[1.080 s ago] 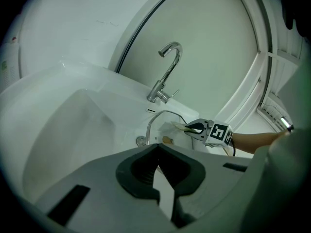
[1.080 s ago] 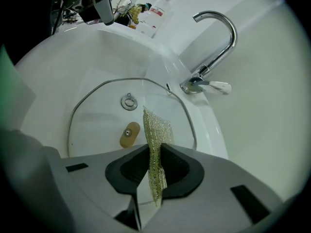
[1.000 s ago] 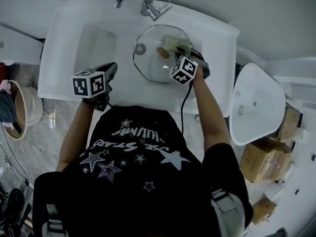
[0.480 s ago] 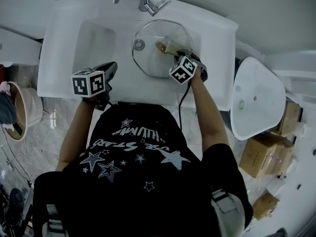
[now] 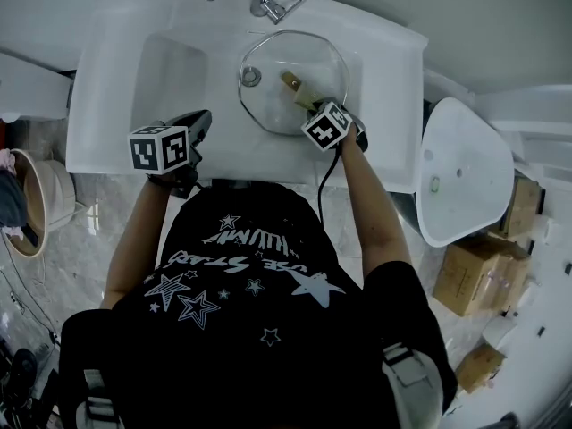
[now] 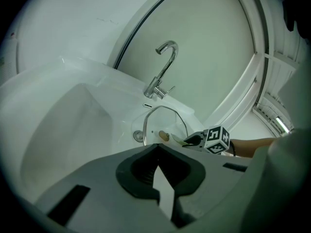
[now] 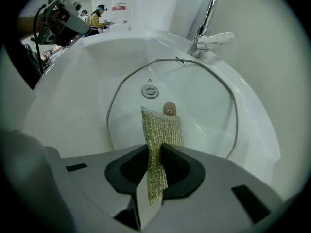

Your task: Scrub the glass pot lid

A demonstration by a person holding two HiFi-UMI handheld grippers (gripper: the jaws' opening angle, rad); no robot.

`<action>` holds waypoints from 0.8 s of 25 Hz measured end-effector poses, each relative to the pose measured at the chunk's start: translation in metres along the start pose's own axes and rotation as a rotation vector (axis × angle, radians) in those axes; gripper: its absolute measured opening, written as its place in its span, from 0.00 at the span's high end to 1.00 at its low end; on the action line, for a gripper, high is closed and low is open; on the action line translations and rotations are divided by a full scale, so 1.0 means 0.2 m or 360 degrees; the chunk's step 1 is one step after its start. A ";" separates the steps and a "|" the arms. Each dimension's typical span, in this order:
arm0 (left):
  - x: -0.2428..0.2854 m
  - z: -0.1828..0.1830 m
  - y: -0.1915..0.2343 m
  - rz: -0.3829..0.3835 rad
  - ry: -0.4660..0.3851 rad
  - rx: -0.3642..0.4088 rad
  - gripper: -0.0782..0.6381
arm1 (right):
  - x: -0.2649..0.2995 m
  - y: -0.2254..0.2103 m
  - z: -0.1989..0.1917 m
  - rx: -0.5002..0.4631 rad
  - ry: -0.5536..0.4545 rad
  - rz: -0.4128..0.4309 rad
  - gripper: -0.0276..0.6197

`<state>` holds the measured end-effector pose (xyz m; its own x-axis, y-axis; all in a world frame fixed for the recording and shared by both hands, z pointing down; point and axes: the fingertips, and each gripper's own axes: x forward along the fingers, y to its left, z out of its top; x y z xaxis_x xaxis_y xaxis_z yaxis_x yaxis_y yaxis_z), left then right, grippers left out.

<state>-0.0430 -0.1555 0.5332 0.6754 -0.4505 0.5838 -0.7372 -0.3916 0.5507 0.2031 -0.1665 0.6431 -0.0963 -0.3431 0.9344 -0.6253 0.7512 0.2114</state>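
Observation:
The glass pot lid (image 5: 277,96) lies in the round sink basin, its brown knob (image 5: 290,80) at the middle. In the right gripper view the lid (image 7: 204,106) fills the basin, with the knob (image 7: 169,109) just beyond a yellow-green mesh scrub pad (image 7: 159,130). My right gripper (image 7: 154,152) is shut on that pad, whose far end rests on the glass near the knob. Seen from the head, the right gripper (image 5: 315,107) is over the lid's near right part. My left gripper (image 5: 201,121) hovers at the counter's front left, shut and empty (image 6: 156,152).
A chrome faucet (image 7: 204,18) stands behind the basin, and the drain (image 7: 149,91) shows through the glass. A shallow rectangular recess (image 5: 174,70) lies left of the basin. A second white sink top (image 5: 465,181) and cardboard boxes (image 5: 474,280) are on the floor at right.
My right gripper has drawn the pad a little across the glass, from right of the knob toward its near side. The left gripper has stayed in place.

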 end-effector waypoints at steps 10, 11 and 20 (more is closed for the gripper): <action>-0.05 -0.03 0.04 -0.0013 0.0011 0.0004 0.88 | 0.01 0.21 -0.01 0.0045 0.0118 0.0255 0.84; -0.06 -0.03 0.05 -0.0014 0.0011 0.0003 0.88 | 0.01 0.23 -0.01 0.0041 0.0128 0.0276 0.84; -0.09 -0.01 0.11 -0.0037 0.0027 0.0012 0.88 | 0.05 0.36 0.02 0.0057 0.0199 0.0392 0.83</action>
<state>-0.0719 -0.1543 0.5367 0.6926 -0.4277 0.5809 -0.7214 -0.4076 0.5599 0.1540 -0.1185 0.6673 -0.1536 -0.0785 0.9850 -0.6220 0.7822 -0.0346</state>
